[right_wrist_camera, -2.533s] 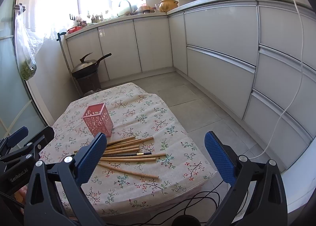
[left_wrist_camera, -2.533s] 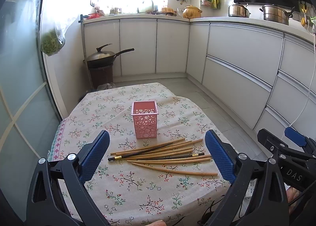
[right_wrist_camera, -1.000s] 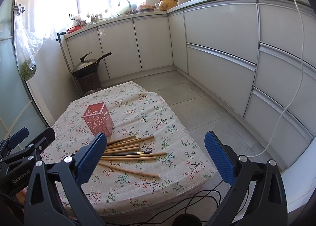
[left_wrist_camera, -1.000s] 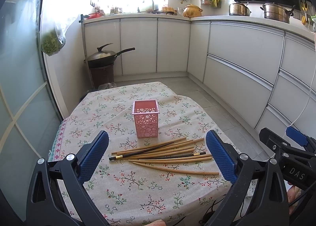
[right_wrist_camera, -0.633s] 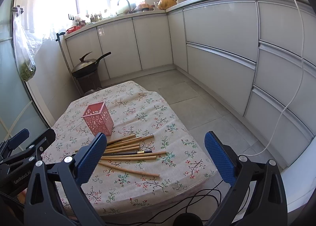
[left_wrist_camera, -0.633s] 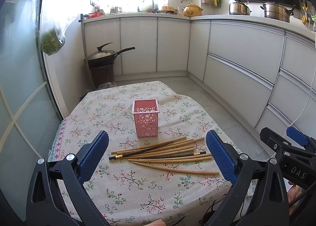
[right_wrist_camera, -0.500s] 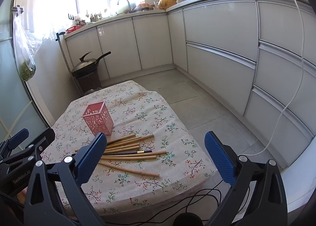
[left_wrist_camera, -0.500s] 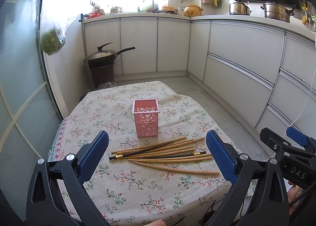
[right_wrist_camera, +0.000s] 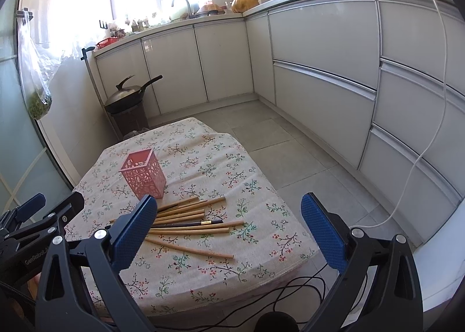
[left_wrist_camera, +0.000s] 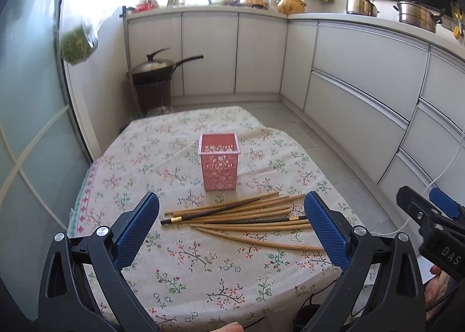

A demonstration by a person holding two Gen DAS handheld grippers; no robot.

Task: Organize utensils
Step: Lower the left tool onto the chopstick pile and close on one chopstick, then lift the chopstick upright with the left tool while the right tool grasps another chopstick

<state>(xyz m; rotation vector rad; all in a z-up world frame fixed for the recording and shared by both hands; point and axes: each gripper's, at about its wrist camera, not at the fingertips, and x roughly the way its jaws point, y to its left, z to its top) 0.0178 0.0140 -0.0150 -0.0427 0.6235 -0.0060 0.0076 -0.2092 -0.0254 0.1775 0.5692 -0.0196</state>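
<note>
Chopsticks (left_wrist_camera: 241,217), about ten, are seen lying in a loose fan on the floral-clothed table (left_wrist_camera: 186,271), just in front of an upright pink perforated holder (left_wrist_camera: 219,165), which appears empty. Most are pale bamboo; two are dark with a gold band, one (left_wrist_camera: 212,211) crossing over the pale ones, the other (left_wrist_camera: 261,219) lying among them. One pale stick (left_wrist_camera: 261,240) lies slightly apart at the near side, angled away from the rest. The left tongs (left_wrist_camera: 231,230) are held wide open above the near table edge, nothing between the pads. The right tongs (right_wrist_camera: 226,233) are likewise spread and empty, set off toward the table's right corner. No stick is yet touched. The sticks are judged light, stiff and thin, likely smooth and prone to roll or pivot when pinched off-centre. A hold near the thicker end or around mid-length is judged best, taken across the shaft. The separate near stick is judged the easiest first pick, since neighbours would not be disturbed. The holder is judged light and liable to tip if struck during insertion.
</note>
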